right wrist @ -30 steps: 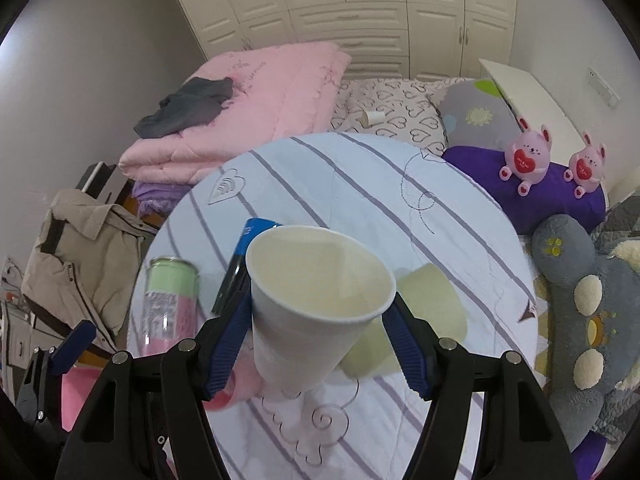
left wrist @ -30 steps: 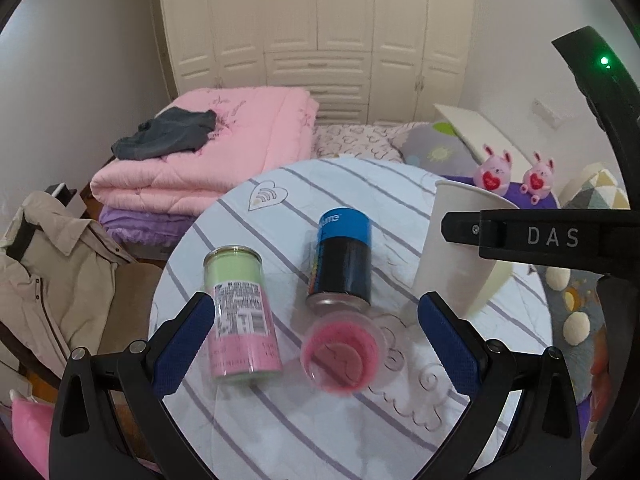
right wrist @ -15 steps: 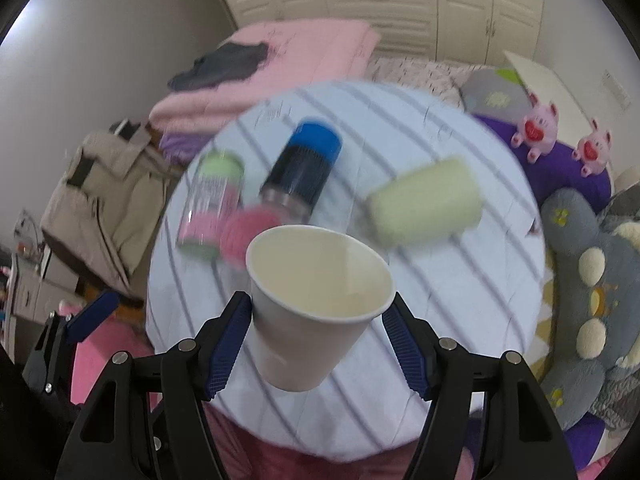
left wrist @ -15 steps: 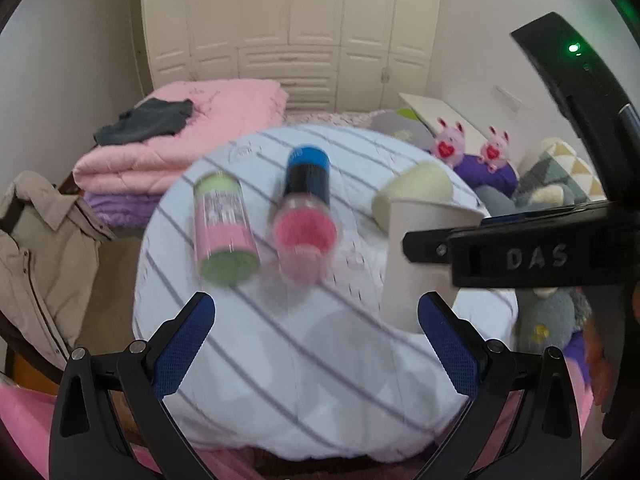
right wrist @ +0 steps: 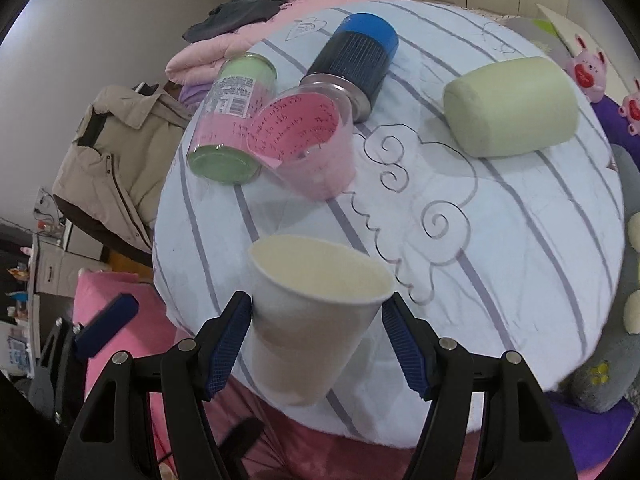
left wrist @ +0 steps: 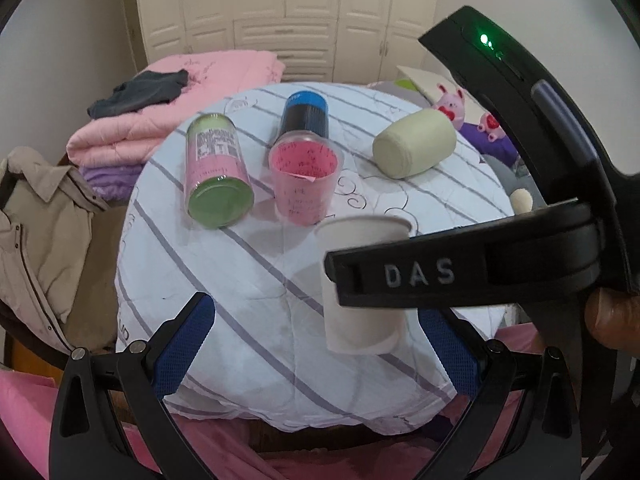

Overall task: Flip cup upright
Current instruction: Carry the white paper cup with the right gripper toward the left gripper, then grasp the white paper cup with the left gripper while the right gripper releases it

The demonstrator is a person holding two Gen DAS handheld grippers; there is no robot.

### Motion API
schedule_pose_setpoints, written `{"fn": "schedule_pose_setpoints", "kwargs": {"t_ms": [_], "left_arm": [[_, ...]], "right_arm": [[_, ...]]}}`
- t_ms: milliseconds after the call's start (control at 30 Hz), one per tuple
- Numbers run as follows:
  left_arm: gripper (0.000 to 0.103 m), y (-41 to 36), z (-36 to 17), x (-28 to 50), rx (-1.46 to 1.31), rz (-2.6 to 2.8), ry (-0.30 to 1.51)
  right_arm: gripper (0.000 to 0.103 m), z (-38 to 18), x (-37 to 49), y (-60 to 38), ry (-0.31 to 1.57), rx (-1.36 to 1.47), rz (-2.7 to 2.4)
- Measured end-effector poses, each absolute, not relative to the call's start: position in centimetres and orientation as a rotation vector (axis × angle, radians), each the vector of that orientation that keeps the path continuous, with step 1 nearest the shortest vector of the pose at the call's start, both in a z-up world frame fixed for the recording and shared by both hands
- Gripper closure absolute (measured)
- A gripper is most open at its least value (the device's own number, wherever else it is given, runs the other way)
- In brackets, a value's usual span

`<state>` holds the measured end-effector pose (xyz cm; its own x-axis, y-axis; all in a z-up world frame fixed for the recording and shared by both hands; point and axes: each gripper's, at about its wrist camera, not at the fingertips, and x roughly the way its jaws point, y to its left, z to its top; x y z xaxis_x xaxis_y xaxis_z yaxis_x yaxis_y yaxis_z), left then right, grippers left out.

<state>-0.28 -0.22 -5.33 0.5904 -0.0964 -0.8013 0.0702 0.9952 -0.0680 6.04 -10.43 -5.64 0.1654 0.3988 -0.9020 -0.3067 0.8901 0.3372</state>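
Observation:
My right gripper [right wrist: 316, 340] is shut on a white paper cup [right wrist: 312, 320], mouth up, held over the near edge of the round table [right wrist: 500, 280]. The same cup [left wrist: 360, 320] shows in the left wrist view, behind the right gripper's black body [left wrist: 460, 276]. My left gripper [left wrist: 316, 344] is open and empty, low in front of the table's near edge. A clear cup with pink paper inside [left wrist: 305, 180] stands upright mid-table; it also shows in the right wrist view [right wrist: 308, 140].
A green-and-pink can [left wrist: 216, 172] lies on its side left of the pink cup. A dark can with a blue cap [left wrist: 305, 116] lies behind it. A pale green roll [left wrist: 416, 144] lies at the right. A beige jacket [left wrist: 36, 236] hangs left of the table.
Both grippers have pulled back and lower toward the table's near edge. The white cup has stayed in my right gripper and come down with it.

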Motion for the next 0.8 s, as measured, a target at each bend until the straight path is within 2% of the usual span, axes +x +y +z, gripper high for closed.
{"fn": "schedule_pose_setpoints", "kwargs": {"t_ms": [67, 267, 800], "left_arm": [[0.0, -0.2, -5.8, 0.2, -0.036, -0.093, 0.95], [0.0, -0.8, -6.6, 1.2, -0.052, -0.102, 0.978], [0.0, -3.8, -7.5, 3.1, 0.004, -0.063, 1.01]], "right_arm": [[0.021, -6.0, 6.5, -10.5, 1.317, 0.11, 0.514], [0.021, -5.5, 6.6, -12.2, 1.289, 0.163, 0.531], [0.02, -1.4, 3.3, -18.8, 0.982, 0.001, 0.362]]}}
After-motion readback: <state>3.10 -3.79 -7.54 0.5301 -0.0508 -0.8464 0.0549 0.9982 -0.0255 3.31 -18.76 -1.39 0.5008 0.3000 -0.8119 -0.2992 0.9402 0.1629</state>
